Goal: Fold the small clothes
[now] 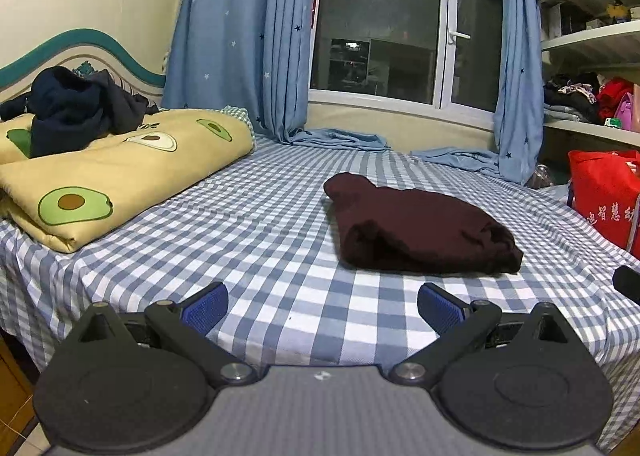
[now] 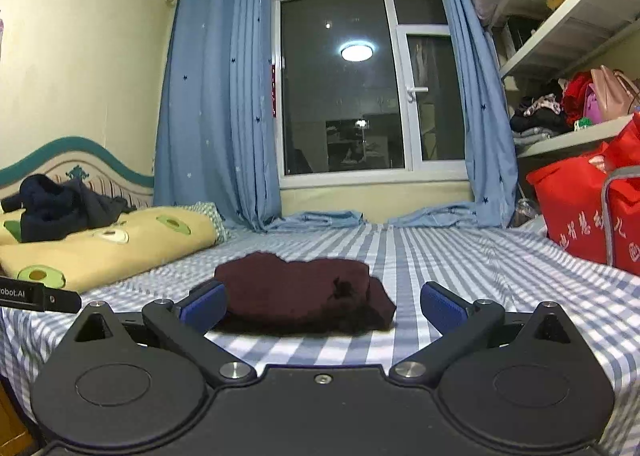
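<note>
A dark maroon garment (image 1: 420, 228) lies folded in a compact bundle on the blue checked bed sheet (image 1: 256, 240). It also shows in the right wrist view (image 2: 304, 292). My left gripper (image 1: 322, 308) is open and empty, low over the sheet, with the garment ahead and to its right. My right gripper (image 2: 322, 306) is open and empty, just in front of the garment, which lies beyond its blue fingertips (image 2: 202, 306). The left gripper's body (image 2: 38, 296) shows at the left edge of the right wrist view.
A folded yellow avocado-print quilt (image 1: 120, 172) lies at the left with dark clothes (image 1: 76, 108) piled on it. A red bag (image 1: 604, 196) stands at the bed's right side. Blue curtains (image 1: 240, 36) and a window are behind. Shelves (image 2: 568, 96) hold items at right.
</note>
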`<state>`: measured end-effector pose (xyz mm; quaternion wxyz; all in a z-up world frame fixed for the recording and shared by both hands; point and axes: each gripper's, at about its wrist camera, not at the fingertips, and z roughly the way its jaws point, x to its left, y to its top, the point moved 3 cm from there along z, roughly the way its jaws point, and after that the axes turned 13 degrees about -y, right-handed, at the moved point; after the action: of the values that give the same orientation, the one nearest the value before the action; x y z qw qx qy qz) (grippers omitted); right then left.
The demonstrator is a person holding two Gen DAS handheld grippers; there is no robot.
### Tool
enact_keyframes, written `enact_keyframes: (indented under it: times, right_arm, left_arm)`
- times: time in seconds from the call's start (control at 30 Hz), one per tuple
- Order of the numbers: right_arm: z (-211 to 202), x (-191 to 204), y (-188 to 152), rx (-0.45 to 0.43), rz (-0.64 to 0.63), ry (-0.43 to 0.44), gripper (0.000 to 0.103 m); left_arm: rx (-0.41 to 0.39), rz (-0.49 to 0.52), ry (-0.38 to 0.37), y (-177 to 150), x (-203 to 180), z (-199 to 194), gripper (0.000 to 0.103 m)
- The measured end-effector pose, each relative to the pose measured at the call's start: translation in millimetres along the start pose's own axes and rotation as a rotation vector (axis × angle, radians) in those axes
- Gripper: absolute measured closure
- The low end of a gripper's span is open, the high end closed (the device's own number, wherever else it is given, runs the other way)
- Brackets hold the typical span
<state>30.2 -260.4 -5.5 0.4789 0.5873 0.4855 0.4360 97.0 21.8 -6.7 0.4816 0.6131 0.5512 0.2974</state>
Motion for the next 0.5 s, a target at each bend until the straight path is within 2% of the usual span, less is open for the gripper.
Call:
enact_keyframes:
  times: [0.5]
  right_arm:
    - [22,-2,-14,0.065,0.017,-0.042,0.000]
  left_arm:
    - [0.034,0.004,0.012,-12,7,15,0.001]
